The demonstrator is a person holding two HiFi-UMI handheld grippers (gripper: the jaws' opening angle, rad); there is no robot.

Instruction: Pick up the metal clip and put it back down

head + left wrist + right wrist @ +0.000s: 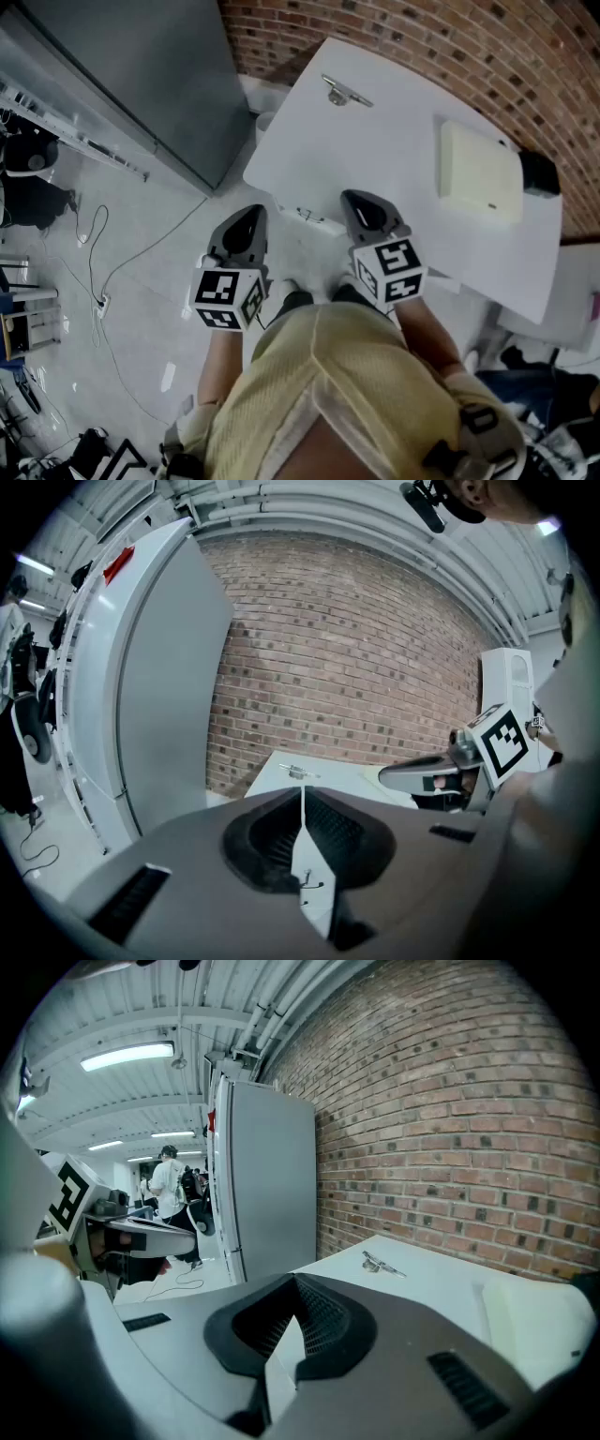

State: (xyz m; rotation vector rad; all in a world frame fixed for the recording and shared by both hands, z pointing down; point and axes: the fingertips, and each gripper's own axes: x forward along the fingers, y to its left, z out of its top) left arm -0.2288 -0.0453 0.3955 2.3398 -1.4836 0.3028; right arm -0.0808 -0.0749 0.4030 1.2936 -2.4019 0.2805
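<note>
The metal clip lies on the far left part of the white table, close to the brick wall. It shows small in the left gripper view and in the right gripper view. My left gripper hangs off the table's near left edge, jaws shut with nothing between them. At the near edge of the table my right gripper is also shut and empty. Both grippers are well short of the clip.
A cream flat box rests on the table's right side, with a black object beyond it. A tall grey cabinet stands left of the table. Cables trail over the floor. The brick wall runs behind the table.
</note>
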